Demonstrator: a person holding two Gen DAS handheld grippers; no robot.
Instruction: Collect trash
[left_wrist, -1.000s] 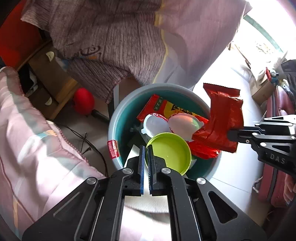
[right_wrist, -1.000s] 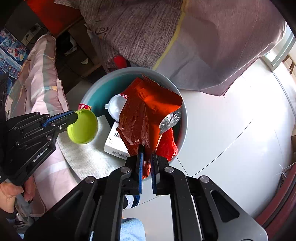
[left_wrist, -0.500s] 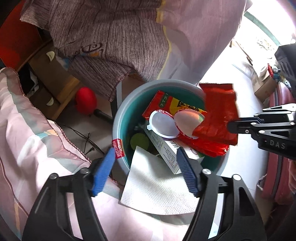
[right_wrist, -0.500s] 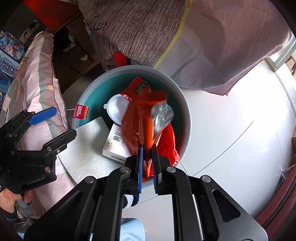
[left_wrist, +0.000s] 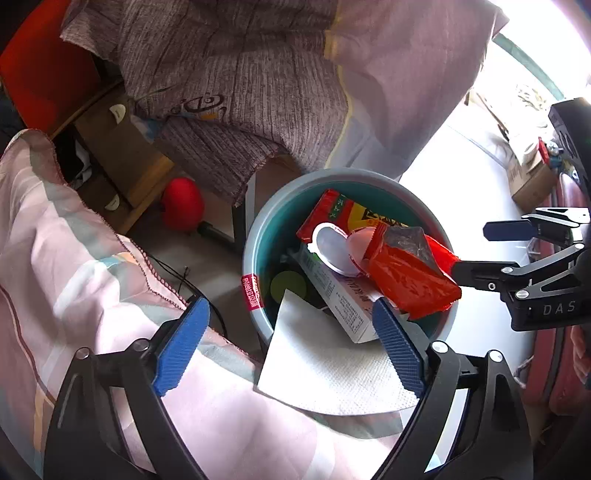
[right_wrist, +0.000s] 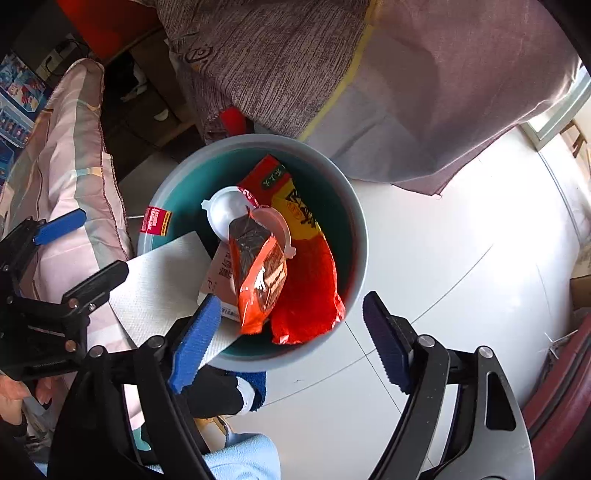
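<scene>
A round teal bin (left_wrist: 255, 240) (right_wrist: 354, 221) stands on the floor with trash in it. A red snack wrapper (left_wrist: 410, 280) (right_wrist: 258, 280) lies on top, free of any gripper. Below it are a white box (left_wrist: 340, 299), a white plastic lid (left_wrist: 328, 243) (right_wrist: 225, 214), a red and yellow packet (left_wrist: 351, 214) (right_wrist: 306, 258) and a green lid (left_wrist: 288, 286) at the bottom. A white paper towel (left_wrist: 332, 365) (right_wrist: 155, 288) hangs over the near rim. My left gripper (left_wrist: 288, 343) is open and empty above the bin. My right gripper (right_wrist: 288, 343) is open and empty over the rim.
A pink striped blanket (left_wrist: 74, 277) lies left of the bin. A grey and pink cloth (left_wrist: 258, 92) hangs behind it. A red ball (left_wrist: 183, 208) sits on the floor. White floor (right_wrist: 461, 258) lies to the right. Cardboard boxes (left_wrist: 528, 177) stand far right.
My left gripper opened and the green lid dropped into the bin. Then my right gripper opened and the red wrapper fell onto the trash in the bin.
</scene>
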